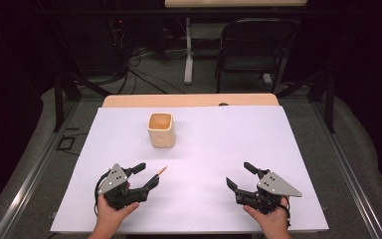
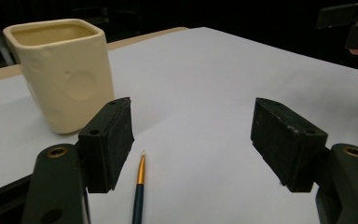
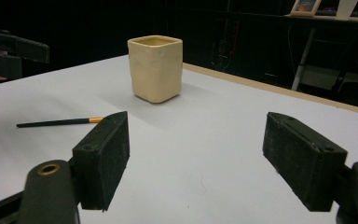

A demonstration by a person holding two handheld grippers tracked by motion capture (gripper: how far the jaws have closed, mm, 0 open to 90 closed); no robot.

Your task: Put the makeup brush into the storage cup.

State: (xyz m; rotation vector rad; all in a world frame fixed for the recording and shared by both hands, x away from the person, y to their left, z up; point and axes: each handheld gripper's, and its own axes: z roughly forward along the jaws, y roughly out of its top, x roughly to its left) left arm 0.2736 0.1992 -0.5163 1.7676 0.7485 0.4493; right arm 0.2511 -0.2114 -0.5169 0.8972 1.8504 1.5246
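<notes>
Grippers both stand spread wide and hold nothing: left gripper [image 1: 147, 174] at lower left of the high view, right gripper [image 1: 239, 176] at lower right. One pen [image 2: 139, 186], dark-bodied with a gold tip, lies flat between the left jaws, untouched. One cream square cup [image 1: 160, 129] stands upright above it, centre-left on the white table [image 1: 219, 149].

cups: 1 [image 1: 160, 130] | pens: 1, possibly a brush [image 1: 161, 172] | hand-held grippers: 2 [image 1: 148, 176] [image 1: 240, 175]
</notes>
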